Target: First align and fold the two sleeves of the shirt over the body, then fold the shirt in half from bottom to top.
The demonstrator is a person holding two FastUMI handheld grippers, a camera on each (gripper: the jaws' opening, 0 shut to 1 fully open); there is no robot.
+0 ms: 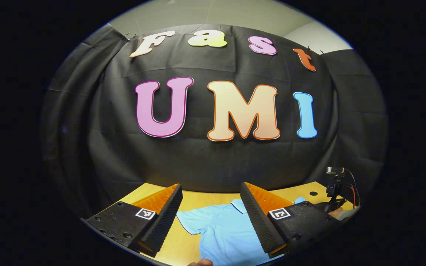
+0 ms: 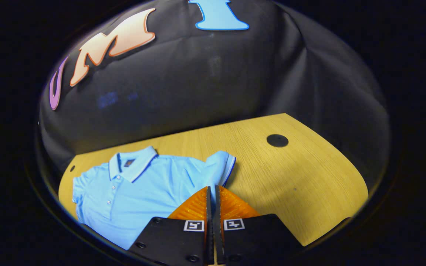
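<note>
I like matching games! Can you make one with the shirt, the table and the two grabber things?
Things:
1. shirt
2. table
3. left gripper
4. right gripper

Descriptions:
A. fingers wide apart
B. light blue, lying flat
C. fingers close together
D. yellowish wood with a round dark hole

Pairs: 1-B, 2-D, 3-A, 4-C

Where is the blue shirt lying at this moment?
The blue shirt lies flat on the wooden table, at the left in the right gripper view, collar toward the booth wall, far from the table's round hole.
</note>
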